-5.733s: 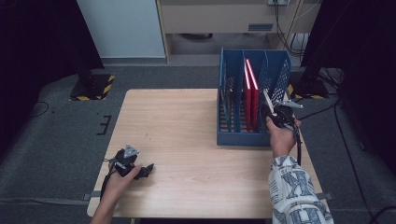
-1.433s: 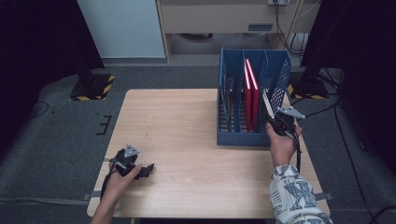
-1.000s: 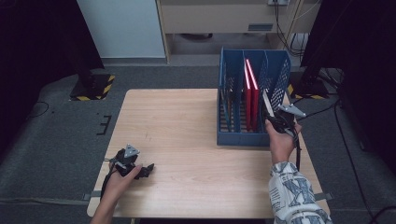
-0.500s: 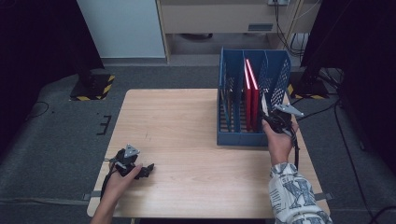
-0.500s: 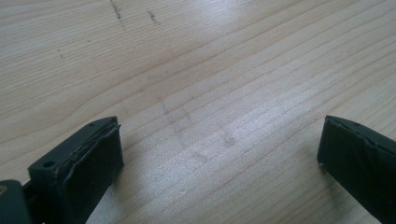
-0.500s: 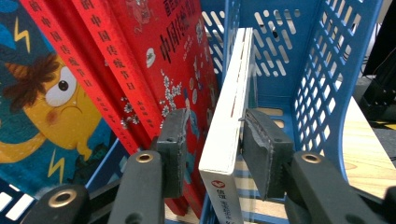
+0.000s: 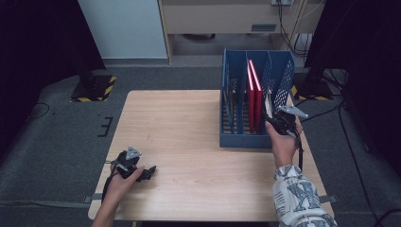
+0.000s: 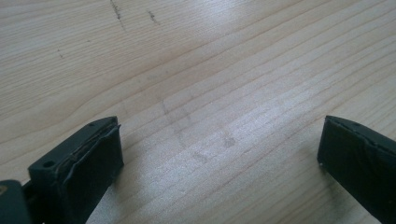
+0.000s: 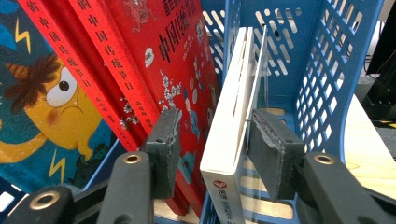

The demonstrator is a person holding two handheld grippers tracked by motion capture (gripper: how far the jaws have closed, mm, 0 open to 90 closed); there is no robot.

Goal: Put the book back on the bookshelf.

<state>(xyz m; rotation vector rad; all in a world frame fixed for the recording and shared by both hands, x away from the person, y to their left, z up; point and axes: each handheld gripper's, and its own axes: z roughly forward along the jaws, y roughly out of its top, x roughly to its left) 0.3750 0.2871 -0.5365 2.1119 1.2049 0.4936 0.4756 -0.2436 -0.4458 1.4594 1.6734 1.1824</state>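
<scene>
Right gripper (image 9: pixel 212 140) at frame centre, jaws straddling white book (image 9: pixel 231 130), gap at left; left gripper (image 8: pixel 219 163) spread wide over table (image 8: pixel 210 70).

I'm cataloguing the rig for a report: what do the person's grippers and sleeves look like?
Both grippers, left gripper and right gripper, are black with blocky two-jaw ends and worn dark pads. Each carries a grey three-cornered plate and trails a black cable. The right arm wears a white sleeve with a dark blue pattern.
</scene>
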